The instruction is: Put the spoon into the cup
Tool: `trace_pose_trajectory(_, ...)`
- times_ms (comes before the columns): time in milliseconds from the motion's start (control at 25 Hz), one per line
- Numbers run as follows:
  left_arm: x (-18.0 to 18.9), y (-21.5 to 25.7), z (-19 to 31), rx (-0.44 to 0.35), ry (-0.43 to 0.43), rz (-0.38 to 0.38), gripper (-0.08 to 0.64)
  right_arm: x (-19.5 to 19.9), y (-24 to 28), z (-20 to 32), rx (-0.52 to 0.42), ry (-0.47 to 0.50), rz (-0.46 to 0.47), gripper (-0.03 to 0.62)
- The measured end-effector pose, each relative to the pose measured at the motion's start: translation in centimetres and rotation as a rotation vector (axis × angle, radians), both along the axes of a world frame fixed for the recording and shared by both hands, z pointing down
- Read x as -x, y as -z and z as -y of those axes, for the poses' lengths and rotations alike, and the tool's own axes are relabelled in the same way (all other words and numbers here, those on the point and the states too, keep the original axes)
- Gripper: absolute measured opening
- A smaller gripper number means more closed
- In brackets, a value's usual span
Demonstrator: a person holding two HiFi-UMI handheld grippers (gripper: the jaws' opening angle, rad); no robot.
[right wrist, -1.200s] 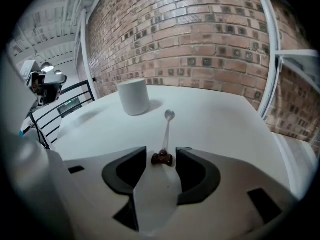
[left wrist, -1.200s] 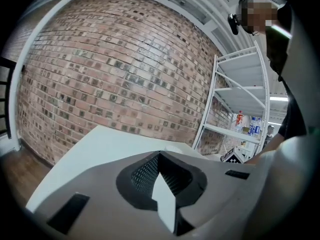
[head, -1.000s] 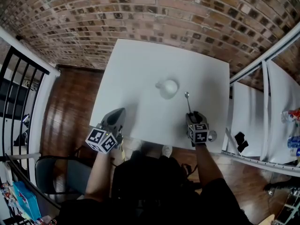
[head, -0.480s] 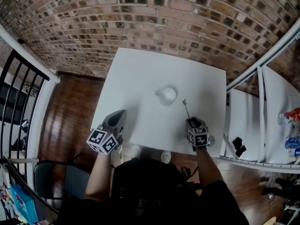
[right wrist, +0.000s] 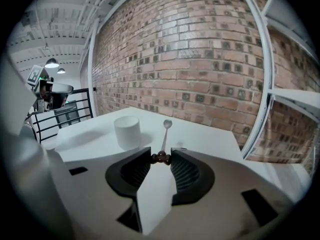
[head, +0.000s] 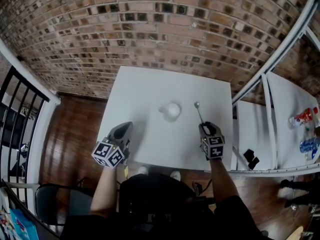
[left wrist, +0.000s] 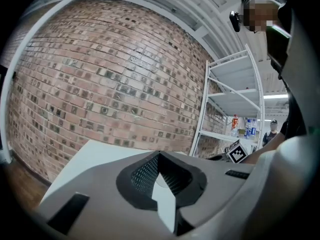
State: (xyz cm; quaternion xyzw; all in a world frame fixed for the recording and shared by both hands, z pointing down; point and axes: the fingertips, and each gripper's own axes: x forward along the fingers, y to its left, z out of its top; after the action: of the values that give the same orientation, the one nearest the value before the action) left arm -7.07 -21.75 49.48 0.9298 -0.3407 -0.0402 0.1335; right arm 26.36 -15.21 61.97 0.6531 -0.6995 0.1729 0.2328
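Note:
A white cup (head: 171, 111) stands near the middle of the white table (head: 145, 91). My right gripper (head: 204, 126) is shut on the spoon (head: 199, 112), pinching the beaded end of its handle. The spoon points away from me, with its bowl to the right of the cup and above the tabletop. In the right gripper view the spoon (right wrist: 165, 134) sticks out past the gripper (right wrist: 161, 157), and the cup (right wrist: 127, 132) is just left of it. My left gripper (head: 125, 129) hovers at the table's near left edge, shut and holding nothing. The left gripper view shows its tips (left wrist: 159, 156) meeting.
A brick wall (head: 150, 29) runs behind the table. White metal shelving (head: 272, 119) stands to the right, with bottles (head: 302, 118) on it. A black railing (head: 22, 109) is on the left over a wooden floor.
My right gripper has closed on the spoon's handle and risen, lifting the spoon off the table. The left gripper has risen a little.

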Motion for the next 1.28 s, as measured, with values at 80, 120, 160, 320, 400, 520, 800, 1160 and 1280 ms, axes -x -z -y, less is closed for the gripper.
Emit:
trace_pose_trajectory(80,-0.4,0.8,0.4,-0.022,-0.011,-0.002,0.003,-0.3,2.1,0.4,-0.049,-0.005,-0.009,0.127)
trace_pose_trajectory(120,-0.6,1.3,0.7,-0.034,-0.014,-0.004,0.003,-0.4,3.1,0.6,-0.074,-0.007,-0.013,0.127)
trace_pose_trajectory(160,-0.7,1.8,1.0,-0.046,-0.018,-0.007,0.003,-0.6,4.2,0.8,-0.098,-0.009,-0.016,0.127)
trace_pose_trajectory(320,-1.0,3.5,1.7,-0.081,-0.019,-0.025,0.003,-0.7,8.5,1.3,-0.194,-0.004,-0.028,0.127)
trace_pose_trajectory(400,-0.9,4.0,1.9,-0.087,-0.003,-0.043,0.003,-0.6,10.4,1.2,-0.240,-0.004,-0.027,0.127)
trace_pose_trajectory(520,-1.2,4.7,2.2,-0.106,-0.004,-0.047,0.003,-0.4,12.4,1.4,-0.296,0.001,-0.026,0.127)
trace_pose_trajectory(800,-0.8,5.3,1.9,-0.122,0.001,-0.049,0.003,1.2,13.1,1.8,-0.311,0.048,-0.022,0.127)
trace_pose_trajectory(1160,1.2,5.3,1.3,-0.116,0.050,-0.062,0.003,5.8,12.1,2.7,-0.290,0.170,-0.025,0.127)
trace_pose_trajectory(1280,1.8,5.2,1.1,-0.114,0.067,-0.063,0.003,6.8,12.0,2.9,-0.288,0.197,-0.025,0.127)
